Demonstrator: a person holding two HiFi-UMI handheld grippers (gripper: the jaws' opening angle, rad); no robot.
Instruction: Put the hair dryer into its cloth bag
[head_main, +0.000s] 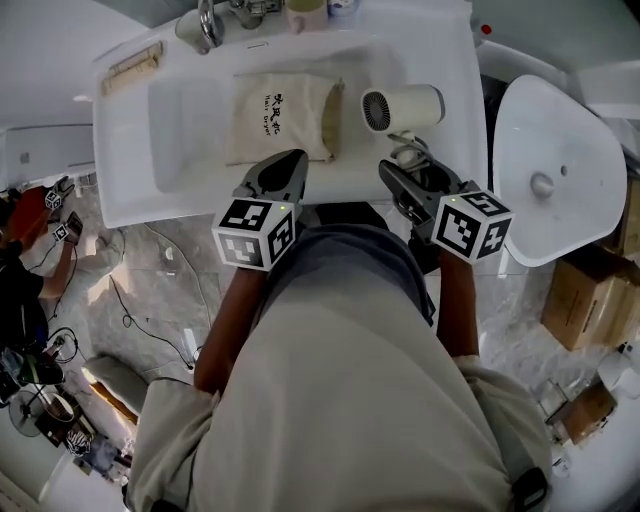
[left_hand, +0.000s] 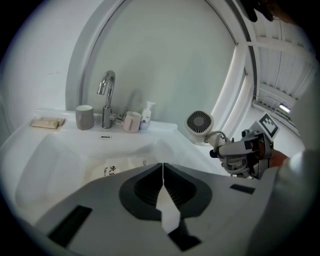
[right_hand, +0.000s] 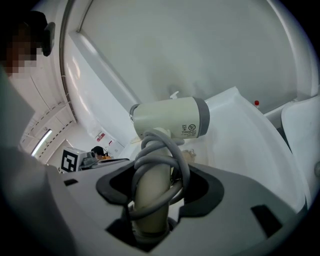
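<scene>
Nearest lens: person's shirt (head_main: 340, 380), both forearms reaching fwd. L gripper (head_main: 291, 160) clenched, nothing btwn jaws, poised at near rim of basin (head_main: 180, 130). R gripper (head_main: 392, 172) grasping hair dryer (head_main: 405, 107) by handle, cord (right_hand: 165, 150) coiled round same, jaws pressing on both. Dryer barrel approx. level, rear grille facing cloth bag (head_main: 280, 118), just beside it, not touching. Bag flat in right part of basin, printed side up; mouth not made out. Faucet (left_hand: 106, 97) and grey cup (left_hand: 84, 117) at far rim.
</scene>
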